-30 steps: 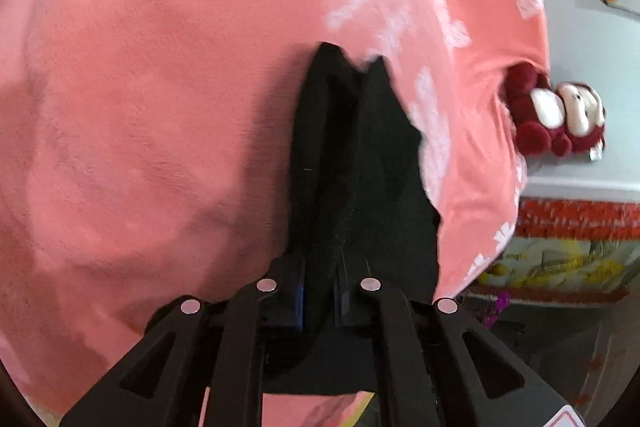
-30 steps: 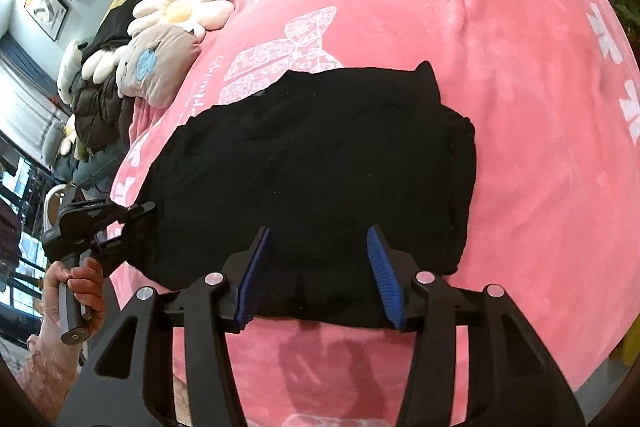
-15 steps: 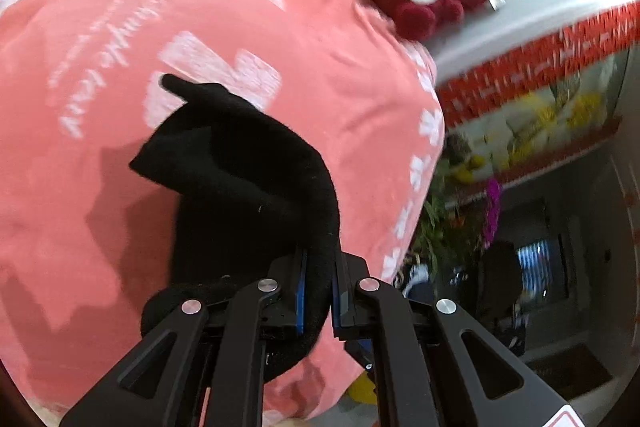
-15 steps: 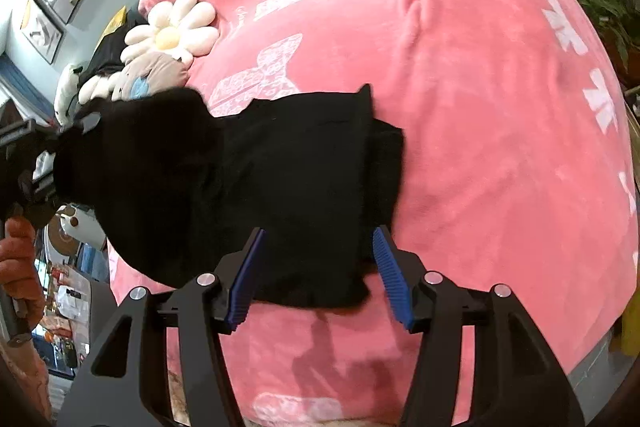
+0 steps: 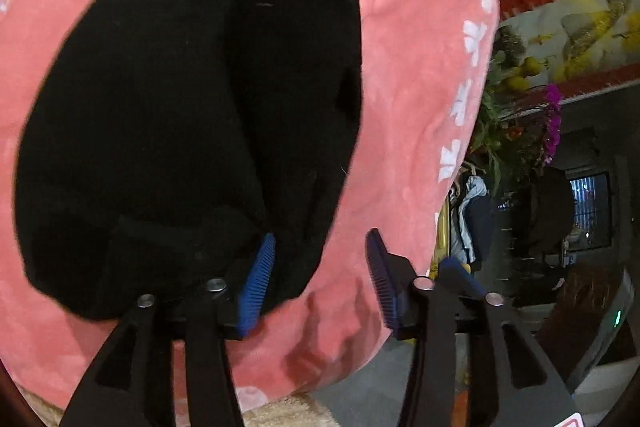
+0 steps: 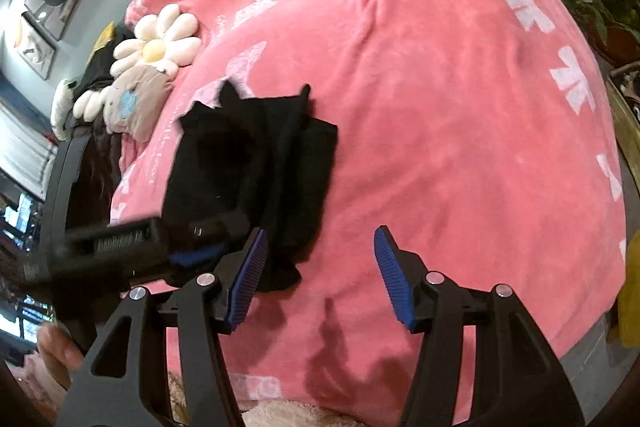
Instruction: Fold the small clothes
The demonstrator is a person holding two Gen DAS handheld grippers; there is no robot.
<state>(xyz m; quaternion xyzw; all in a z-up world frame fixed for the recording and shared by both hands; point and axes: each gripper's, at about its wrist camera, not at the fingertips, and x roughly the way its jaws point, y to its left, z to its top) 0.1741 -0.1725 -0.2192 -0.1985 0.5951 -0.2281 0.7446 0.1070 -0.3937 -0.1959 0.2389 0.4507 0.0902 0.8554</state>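
Left gripper [image 5: 320, 271]: jaws just opened, spread wide, the cloth's near edge between them, unpinched.
Right gripper [image 6: 318, 275]: spread, empty, just beside the cloth's near corner.
Black garment [image 6: 256, 163]: folded over, lying on the pink blanket [image 6: 440, 107].
Flower cushion [image 6: 160, 43]: beyond, at the blanket's far-left edge.

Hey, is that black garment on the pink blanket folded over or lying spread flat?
Folded over. In the right wrist view the black garment lies on the pink blanket as a narrow stack with layered edges along its right side.
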